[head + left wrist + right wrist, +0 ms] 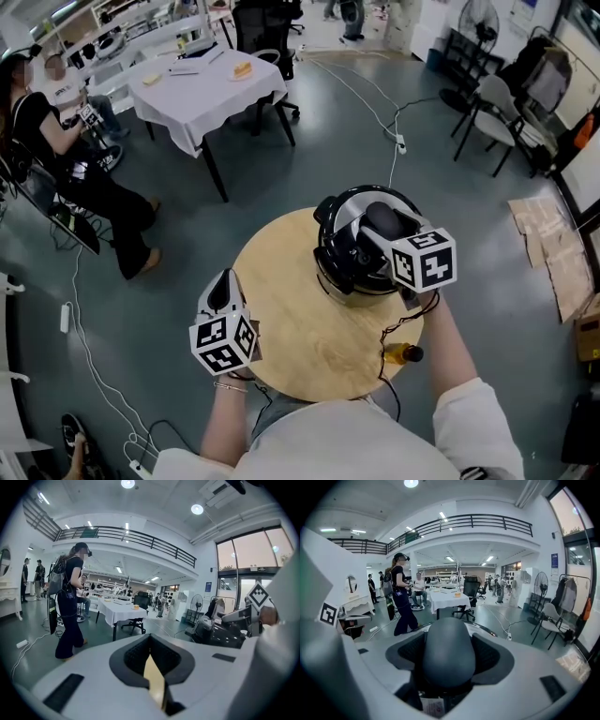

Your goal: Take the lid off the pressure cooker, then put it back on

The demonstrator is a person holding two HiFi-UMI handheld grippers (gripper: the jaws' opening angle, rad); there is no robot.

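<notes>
A black and silver pressure cooker stands on the right half of a round wooden table, its lid on. My right gripper reaches over it from the near side. The lid's dark handle lies between its jaws, which stand wide beside it, and I see no firm pinch. My left gripper hovers over the table's left edge, apart from the cooker, with its jaws together and nothing in them. In the left gripper view the cooker appears at the right, beyond that gripper.
A small yellow object with a black cable lies at the table's near right edge. A person sits at the far left beside a white-clothed table. Chairs stand far right. Cables run across the grey floor.
</notes>
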